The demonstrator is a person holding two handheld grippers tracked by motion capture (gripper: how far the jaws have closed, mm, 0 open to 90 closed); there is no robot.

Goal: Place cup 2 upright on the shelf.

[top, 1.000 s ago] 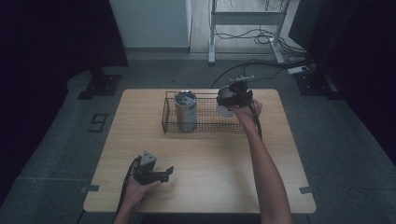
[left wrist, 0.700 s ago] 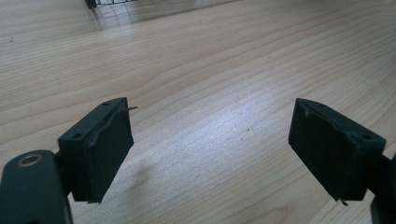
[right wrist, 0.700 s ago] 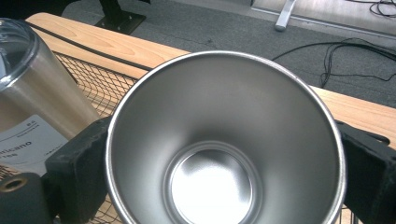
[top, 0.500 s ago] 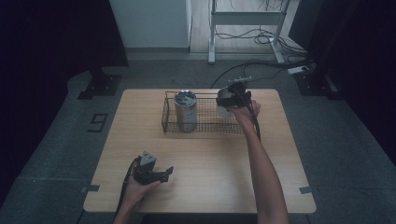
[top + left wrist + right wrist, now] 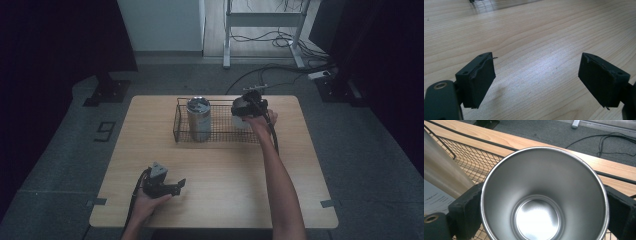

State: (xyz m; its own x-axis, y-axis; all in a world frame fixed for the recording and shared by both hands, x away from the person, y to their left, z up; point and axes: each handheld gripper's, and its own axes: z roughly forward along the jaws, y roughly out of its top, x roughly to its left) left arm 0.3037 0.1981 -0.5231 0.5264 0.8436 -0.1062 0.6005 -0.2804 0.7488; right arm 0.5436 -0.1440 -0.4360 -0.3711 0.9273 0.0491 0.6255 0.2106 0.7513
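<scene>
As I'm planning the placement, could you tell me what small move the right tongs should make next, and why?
Probably lower it a little: the right tongs clamp the steel cup upright over the wire basket, beside the tall tumbler.

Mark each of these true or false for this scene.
1. The right gripper grips a steel cup. True.
2. The cup holds water. False: it is empty.
3. A tall tumbler stands in the wire basket. True.
4. The left gripper holds a tumbler. False: nothing is between its fingers, only bare table.
5. The basket sits on the floor. False: it is on the table.
</scene>
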